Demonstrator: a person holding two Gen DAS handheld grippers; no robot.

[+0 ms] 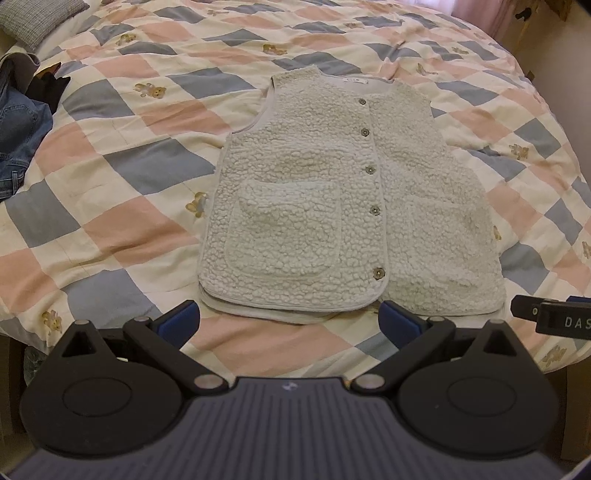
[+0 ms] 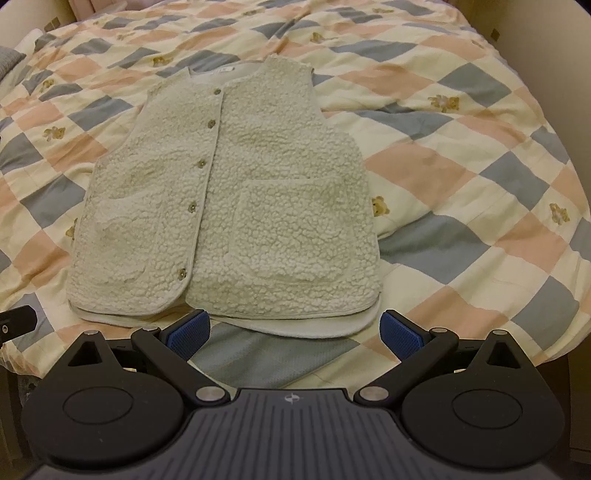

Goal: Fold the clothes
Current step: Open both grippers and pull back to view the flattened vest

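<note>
A cream fleece vest [image 1: 332,192] lies flat and buttoned on the bed, front up, with two patch pockets and several buttons down the middle. It also shows in the right wrist view [image 2: 236,206]. My left gripper [image 1: 290,321] is open and empty, just in front of the vest's bottom hem on its left half. My right gripper [image 2: 293,330] is open and empty, just in front of the hem on the vest's right half. The right gripper's tip shows at the right edge of the left wrist view [image 1: 550,314].
The bed is covered by a checked quilt [image 1: 129,166] in pink, blue and cream with teddy bears. Blue jeans and dark clothes [image 1: 18,129] are piled at the left. A grey pillow [image 1: 37,18] lies at the far left corner.
</note>
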